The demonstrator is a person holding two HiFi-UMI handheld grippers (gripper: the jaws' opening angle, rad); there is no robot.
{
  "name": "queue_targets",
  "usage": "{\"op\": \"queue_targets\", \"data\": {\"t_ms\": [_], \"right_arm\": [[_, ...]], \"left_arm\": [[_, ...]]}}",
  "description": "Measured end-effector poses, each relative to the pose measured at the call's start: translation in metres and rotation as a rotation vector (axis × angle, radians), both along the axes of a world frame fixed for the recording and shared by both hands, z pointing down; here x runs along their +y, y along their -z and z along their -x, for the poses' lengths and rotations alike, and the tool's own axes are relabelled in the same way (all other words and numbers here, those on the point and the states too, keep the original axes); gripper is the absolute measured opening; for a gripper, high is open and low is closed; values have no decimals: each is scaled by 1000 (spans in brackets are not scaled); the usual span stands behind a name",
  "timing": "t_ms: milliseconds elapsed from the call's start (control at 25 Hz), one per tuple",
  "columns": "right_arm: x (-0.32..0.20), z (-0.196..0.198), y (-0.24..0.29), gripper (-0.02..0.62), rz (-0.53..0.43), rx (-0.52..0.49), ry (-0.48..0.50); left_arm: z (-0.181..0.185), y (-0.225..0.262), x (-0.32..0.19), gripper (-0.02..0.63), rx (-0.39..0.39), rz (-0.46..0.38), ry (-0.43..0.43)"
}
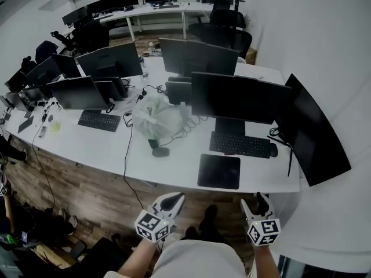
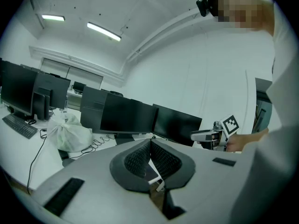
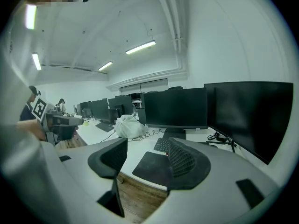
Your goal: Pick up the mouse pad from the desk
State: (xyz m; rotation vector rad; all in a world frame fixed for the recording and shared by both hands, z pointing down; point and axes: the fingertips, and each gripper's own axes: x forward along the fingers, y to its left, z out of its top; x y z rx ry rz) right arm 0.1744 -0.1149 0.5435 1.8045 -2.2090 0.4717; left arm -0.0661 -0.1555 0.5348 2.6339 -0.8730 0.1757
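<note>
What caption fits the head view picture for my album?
Left gripper shut, right gripper open, both held short of the black mouse pad on the white desk.

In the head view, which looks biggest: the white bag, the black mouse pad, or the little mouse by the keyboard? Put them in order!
1. white bag, the biggest
2. mouse pad, somewhat smaller
3. mouse, by far the smallest

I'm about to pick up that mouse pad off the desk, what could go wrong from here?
The mouse pad lies flat on the desk, so the open right hand-held gripper may just skid over it. A push could shove it into the keyboard right behind. The left hand-held gripper is shut, so it cannot help yet.
</note>
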Motion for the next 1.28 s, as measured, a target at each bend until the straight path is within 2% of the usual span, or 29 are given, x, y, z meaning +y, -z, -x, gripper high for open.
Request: {"op": "queue_targets", "data": {"t_ms": [720, 1000, 1280], "right_arm": [[-126, -63, -87, 293, 157, -59, 110], [-154, -82, -135, 299, 245, -70, 161], [-160, -80, -193, 311, 347, -80, 170]], "left_arm": [[-79, -58, -109, 18, -84, 79, 48], [-103, -90, -136, 18, -114, 128, 70], [-119, -128, -149, 18, -162, 181, 49]]}}
